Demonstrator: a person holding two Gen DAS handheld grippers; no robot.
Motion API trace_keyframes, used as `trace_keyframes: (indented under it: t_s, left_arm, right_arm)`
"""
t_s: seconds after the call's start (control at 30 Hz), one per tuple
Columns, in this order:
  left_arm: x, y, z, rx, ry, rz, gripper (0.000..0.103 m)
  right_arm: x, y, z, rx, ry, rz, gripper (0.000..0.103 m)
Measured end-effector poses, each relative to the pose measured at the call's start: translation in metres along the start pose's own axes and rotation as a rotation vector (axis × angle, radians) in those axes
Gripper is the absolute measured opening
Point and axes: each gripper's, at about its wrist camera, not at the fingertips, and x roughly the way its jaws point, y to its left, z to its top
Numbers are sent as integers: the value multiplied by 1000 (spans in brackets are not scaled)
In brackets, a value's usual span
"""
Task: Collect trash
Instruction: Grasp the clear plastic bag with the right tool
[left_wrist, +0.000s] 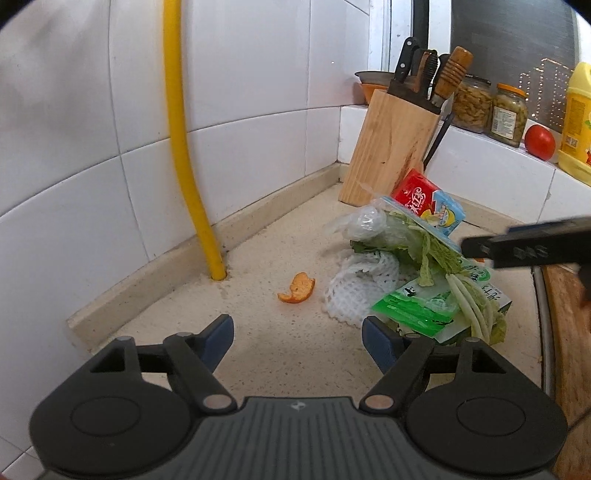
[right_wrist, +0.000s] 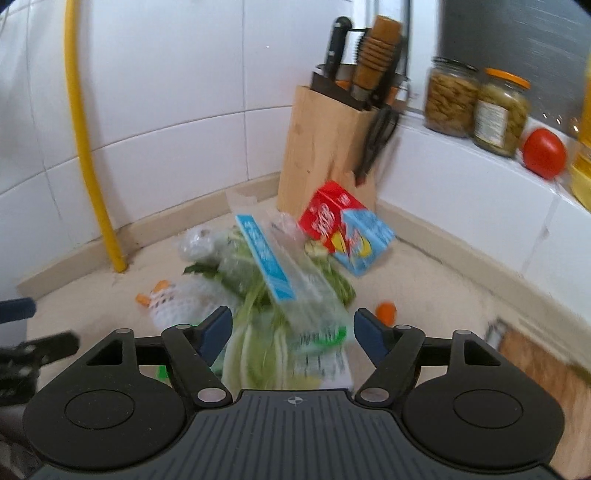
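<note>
Approach step. Left gripper (left_wrist: 297, 338) and right gripper (right_wrist: 291, 332) both gape wide, empty. Trash pile (left_wrist: 417, 273) sits on counter (left_wrist: 258, 354) near knife block (left_wrist: 388, 147). Next, judged: close jaws around a wrapper.

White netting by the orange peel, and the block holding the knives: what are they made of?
White netting: looks like soft foam mesh, matte, with an open diamond weave; probably fruit wrap. Knife block: unpainted pale wood with visible grain, and a dull finish.
</note>
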Motion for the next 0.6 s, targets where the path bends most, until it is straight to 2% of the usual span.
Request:
trace_keyframes:
  t_s: [0.1,0.2,0.23,0.27,0.3,0.33,0.37,0.47,0.6]
  left_arm:
    - [2,1,1,-12,-4,-13,71]
    - [4,-1,1,-9,-4,-26,71]
    - [5,-2,2,-5,-2,-27,71]
    - [6,-3,2,0,1,-29,71]
    - [7,-4,3,3,4,-32,71]
    - [8,-5,3,7,6,-35,71]
    - [8,-6,3,9,6,-39,71]
    - [8,-9,4,19,2,-55,71]
    - [8,-13,5,25,2,-81,71]
  right_arm:
    - [26,-2,12,-39,15,23,80]
    - [57,-10,21,-36,72,45,79]
    - [65,-13,21,-20,89,48,73]
    - [74,-18,22,6,119,68,55]
    - [81,-23,22,32,151,99,42]
    - [85,-27,20,63,179,125,25]
    - [87,-31,18,95,201,137,18]
    - [72,-32,9,105,195,140,10]
    - [27,-31,-1,135,172,221,6]
